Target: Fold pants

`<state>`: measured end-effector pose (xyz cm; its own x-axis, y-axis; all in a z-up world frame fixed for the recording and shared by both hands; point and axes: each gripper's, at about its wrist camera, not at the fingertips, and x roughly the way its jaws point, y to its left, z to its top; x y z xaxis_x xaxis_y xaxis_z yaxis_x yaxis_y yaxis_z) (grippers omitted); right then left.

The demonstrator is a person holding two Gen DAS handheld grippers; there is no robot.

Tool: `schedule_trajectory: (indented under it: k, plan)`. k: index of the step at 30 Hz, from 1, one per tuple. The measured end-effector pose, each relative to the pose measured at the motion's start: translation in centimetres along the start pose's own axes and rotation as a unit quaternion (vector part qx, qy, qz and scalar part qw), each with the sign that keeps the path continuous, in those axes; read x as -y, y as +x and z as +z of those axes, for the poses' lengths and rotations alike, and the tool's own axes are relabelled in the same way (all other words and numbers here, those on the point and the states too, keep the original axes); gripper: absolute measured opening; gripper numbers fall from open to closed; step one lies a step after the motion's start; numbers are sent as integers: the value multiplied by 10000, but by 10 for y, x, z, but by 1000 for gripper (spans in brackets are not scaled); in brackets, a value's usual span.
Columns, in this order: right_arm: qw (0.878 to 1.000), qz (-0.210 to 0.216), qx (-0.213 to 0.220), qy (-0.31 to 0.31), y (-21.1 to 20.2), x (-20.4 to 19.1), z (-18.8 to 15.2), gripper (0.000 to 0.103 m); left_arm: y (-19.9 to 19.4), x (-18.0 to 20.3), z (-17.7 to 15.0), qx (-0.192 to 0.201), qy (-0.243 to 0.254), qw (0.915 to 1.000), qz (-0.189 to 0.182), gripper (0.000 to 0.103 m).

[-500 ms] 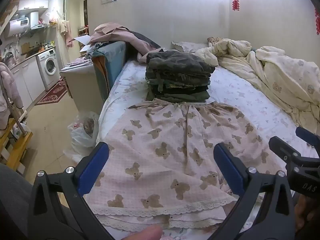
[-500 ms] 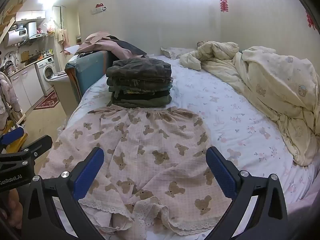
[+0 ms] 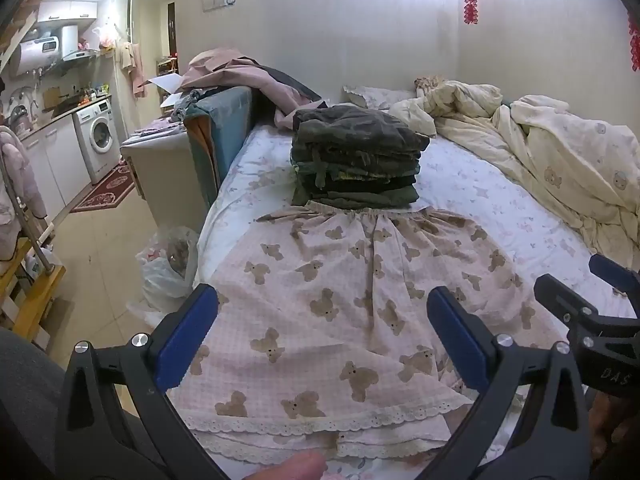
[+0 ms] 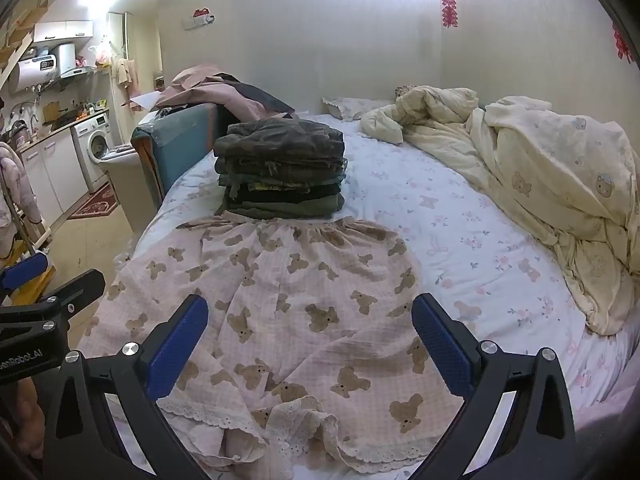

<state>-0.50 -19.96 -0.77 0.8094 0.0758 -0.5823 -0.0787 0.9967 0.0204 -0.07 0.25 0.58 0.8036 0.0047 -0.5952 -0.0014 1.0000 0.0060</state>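
Note:
Pink pants with a brown bear print (image 3: 340, 304) lie spread flat on the bed, waistband far, lace hems near; they also show in the right wrist view (image 4: 288, 304). My left gripper (image 3: 320, 332) is open and empty above the near left part of the pants. My right gripper (image 4: 310, 340) is open and empty above the near part, where one lace hem (image 4: 296, 420) is rumpled. Each gripper shows at the edge of the other's view: the right gripper (image 3: 592, 304), the left gripper (image 4: 44, 284).
A stack of folded dark green clothes (image 3: 356, 156) sits just behind the waistband. A cream duvet (image 3: 560, 160) is heaped at the right. The bed sheet (image 4: 480, 248) is white with flowers. A plastic bag (image 3: 168, 264) lies on the floor left of the bed.
Both grippers have shifted slightly nearer the pants; the pants lie as before.

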Motion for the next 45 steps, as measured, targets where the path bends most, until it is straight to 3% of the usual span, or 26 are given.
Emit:
schedule_trajectory:
  k: [45]
  plan:
    - [10000, 51, 24, 56, 0, 2, -1, 103, -1, 2, 0, 93, -20, 9999, 69, 103]
